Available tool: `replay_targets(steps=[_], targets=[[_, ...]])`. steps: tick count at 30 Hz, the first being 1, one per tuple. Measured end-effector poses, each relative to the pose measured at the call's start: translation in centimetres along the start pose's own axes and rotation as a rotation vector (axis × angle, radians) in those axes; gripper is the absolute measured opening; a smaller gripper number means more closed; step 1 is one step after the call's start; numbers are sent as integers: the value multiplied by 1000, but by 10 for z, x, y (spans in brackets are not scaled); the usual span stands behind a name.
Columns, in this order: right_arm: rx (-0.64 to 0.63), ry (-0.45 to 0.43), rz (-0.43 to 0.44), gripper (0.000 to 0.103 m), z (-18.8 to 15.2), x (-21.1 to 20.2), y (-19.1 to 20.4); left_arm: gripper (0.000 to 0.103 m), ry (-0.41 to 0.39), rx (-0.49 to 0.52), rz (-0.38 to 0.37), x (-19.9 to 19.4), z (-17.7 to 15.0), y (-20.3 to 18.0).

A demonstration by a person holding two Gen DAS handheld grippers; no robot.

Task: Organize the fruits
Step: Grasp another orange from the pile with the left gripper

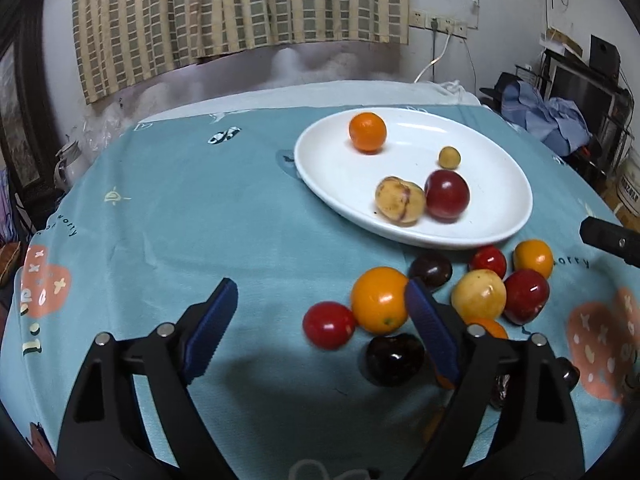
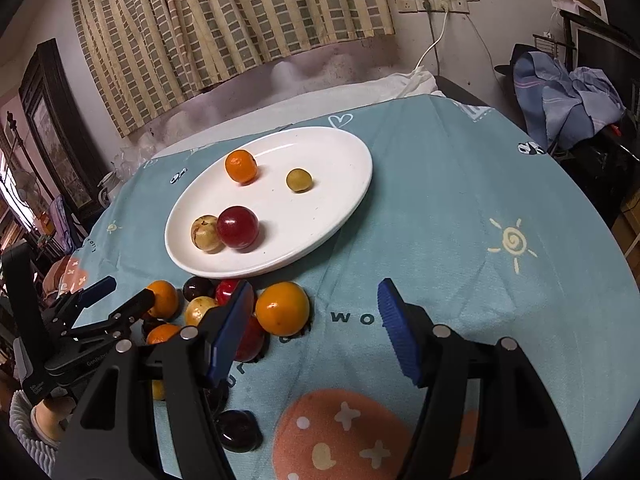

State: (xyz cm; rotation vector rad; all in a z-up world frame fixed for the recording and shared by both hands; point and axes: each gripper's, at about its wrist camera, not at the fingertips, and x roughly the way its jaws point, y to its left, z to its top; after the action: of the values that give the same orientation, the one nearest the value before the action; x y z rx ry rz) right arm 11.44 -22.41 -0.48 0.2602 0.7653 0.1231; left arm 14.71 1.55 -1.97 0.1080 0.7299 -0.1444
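Observation:
A white oval plate (image 1: 500, 184) (image 2: 340, 184) on the teal tablecloth holds an orange (image 1: 367, 132) (image 2: 240, 166), a small yellow-green fruit (image 1: 449, 157) (image 2: 298, 179), a yellow spotted fruit (image 1: 399, 199) (image 2: 205, 233) and a red fruit (image 1: 446, 195) (image 2: 238, 227). In front of the plate lies a pile of loose fruits, among them an orange (image 1: 379, 298) (image 2: 282, 308), a red one (image 1: 329, 324) and a dark one (image 1: 394, 358). My left gripper (image 1: 320, 320) (image 2: 116, 292) is open and empty, just left of the pile. My right gripper (image 2: 316, 320) is open and empty, right of the pile.
A checked curtain (image 1: 240, 12) hangs behind the table. A shelf with blue cloth (image 1: 548, 112) stands at the right. A framed dark cabinet (image 2: 52, 120) stands at the left. The tablecloth (image 2: 460, 200) stretches to the right of the plate.

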Motion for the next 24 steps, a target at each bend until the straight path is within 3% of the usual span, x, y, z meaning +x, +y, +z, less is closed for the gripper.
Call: replay_targets(steps=[7, 8, 11, 14, 19, 24], targets=[[-14, 7, -8, 65, 0, 3, 1, 61, 4, 134, -32, 10, 0, -28], [-14, 10, -10, 65, -1, 4, 0, 52, 17, 131, -61, 13, 2, -29], [-7, 16, -13, 65, -1, 5, -1, 44, 47, 96, -122, 18, 4, -23], [-2, 41, -17, 65, -1, 11, -4, 42, 73, 64, -174, 21, 2, -16], [27, 118, -17, 65, -4, 31, -13, 38, 72, 78, -183, 18, -2, -21], [27, 101, -2, 65, -4, 35, -11, 38, 69, 78, -173, 17, -3, -24]])
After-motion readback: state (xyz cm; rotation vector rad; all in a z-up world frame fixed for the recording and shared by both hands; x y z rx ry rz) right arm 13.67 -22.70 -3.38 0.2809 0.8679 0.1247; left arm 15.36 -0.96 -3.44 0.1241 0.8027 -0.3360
